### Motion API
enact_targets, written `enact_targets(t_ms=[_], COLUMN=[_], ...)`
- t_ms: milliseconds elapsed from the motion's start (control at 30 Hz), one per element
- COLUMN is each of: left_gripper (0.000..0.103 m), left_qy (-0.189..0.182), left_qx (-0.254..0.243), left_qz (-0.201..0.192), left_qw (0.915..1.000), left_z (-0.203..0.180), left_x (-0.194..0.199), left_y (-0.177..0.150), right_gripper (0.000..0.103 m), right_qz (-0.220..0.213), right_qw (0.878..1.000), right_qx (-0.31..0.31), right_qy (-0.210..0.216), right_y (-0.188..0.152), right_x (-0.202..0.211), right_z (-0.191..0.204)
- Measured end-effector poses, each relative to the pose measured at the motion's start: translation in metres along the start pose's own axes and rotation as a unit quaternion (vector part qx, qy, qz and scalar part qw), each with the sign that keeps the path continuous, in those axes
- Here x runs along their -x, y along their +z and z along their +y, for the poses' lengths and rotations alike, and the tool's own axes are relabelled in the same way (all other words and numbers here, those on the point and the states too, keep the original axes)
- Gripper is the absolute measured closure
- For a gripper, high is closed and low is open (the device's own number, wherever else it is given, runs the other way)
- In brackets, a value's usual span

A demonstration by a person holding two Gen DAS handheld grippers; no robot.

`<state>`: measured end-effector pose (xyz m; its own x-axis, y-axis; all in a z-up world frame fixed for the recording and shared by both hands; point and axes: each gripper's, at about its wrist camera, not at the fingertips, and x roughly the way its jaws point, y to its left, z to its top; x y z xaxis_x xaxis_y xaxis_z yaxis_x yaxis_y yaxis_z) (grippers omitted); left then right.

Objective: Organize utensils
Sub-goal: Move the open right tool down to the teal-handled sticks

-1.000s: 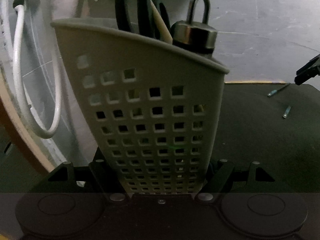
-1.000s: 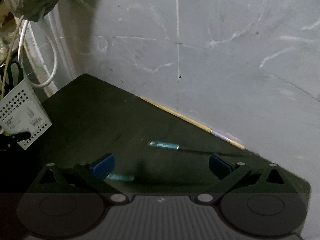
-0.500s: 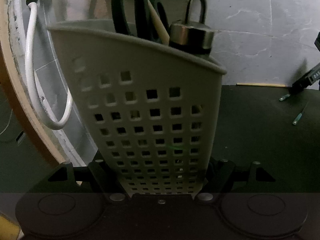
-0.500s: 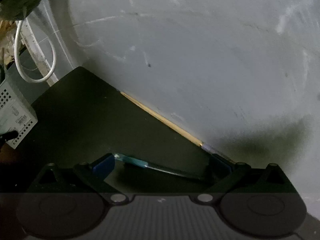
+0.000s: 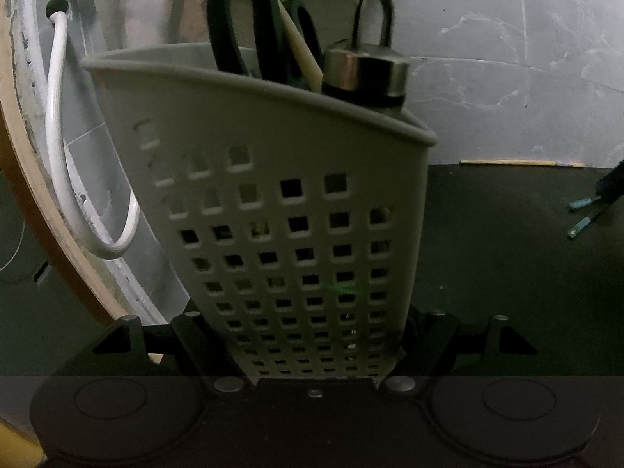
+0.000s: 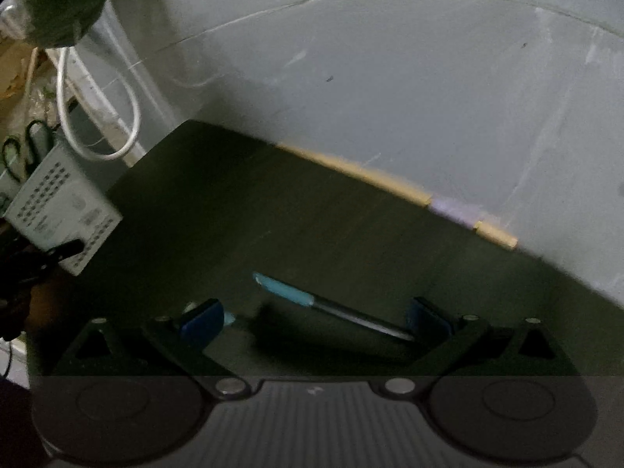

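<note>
My left gripper (image 5: pixel 312 335) is shut on the grey perforated utensil caddy (image 5: pixel 280 210), which fills the left wrist view. The caddy holds black-handled scissors (image 5: pixel 241 23), a pale stick (image 5: pixel 300 50) and a steel-capped bottle (image 5: pixel 366 70). My right gripper (image 6: pixel 316 319) is open low over the dark table, its blue pads (image 6: pixel 202 321) either side of a blue-handled utensil (image 6: pixel 288 292). A second blue-handled utensil (image 6: pixel 230 316) lies by the left pad. Both utensils also show far right in the left wrist view (image 5: pixel 581 204). The caddy shows at the left of the right wrist view (image 6: pixel 58 210).
The dark table (image 6: pixel 273 214) ends at a wood-trimmed far edge (image 6: pixel 390 179) with grey floor (image 6: pixel 390 78) beyond. A white hose loop (image 5: pixel 78 195) hangs left of the caddy beside a curved wooden rim (image 5: pixel 35 202).
My right gripper has dropped lower over the table, and one blue-handled utensil now lies between its fingers. The left gripper has kept its hold on the caddy, shifting slightly.
</note>
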<state>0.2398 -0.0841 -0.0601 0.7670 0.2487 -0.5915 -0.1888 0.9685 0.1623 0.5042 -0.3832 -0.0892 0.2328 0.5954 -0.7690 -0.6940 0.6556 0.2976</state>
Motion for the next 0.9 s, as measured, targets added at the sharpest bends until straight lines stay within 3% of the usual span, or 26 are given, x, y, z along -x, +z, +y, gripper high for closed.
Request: enact_targets(t_ms=[300,700,900], left_gripper=[0.024,0.025,0.025], left_qy=[-0.017,-0.041,-0.052], left_qx=[-0.010,-0.023,-0.030], left_qz=[-0.005,-0.009,-0.011], left_qw=[0.9998,0.9988,0.9981], left_z=[0.010,0.026,0.031], left_x=[-0.003,-0.013,-0.017], left_y=[-0.002,0.000,0.000], right_gripper=[0.001,0.007,0.008], right_qz=[0.015,0.015,0.009], right_qw=[1.000,0.994,0.990], right_qx=[0.015,-0.062,-0.122], right_qy=[-0.021,-0.093,-0.069], right_y=[-0.036,-0.085,-0.095], right_x=[0.012,0.023,0.024], right_z=[0.046,0.108,0.130])
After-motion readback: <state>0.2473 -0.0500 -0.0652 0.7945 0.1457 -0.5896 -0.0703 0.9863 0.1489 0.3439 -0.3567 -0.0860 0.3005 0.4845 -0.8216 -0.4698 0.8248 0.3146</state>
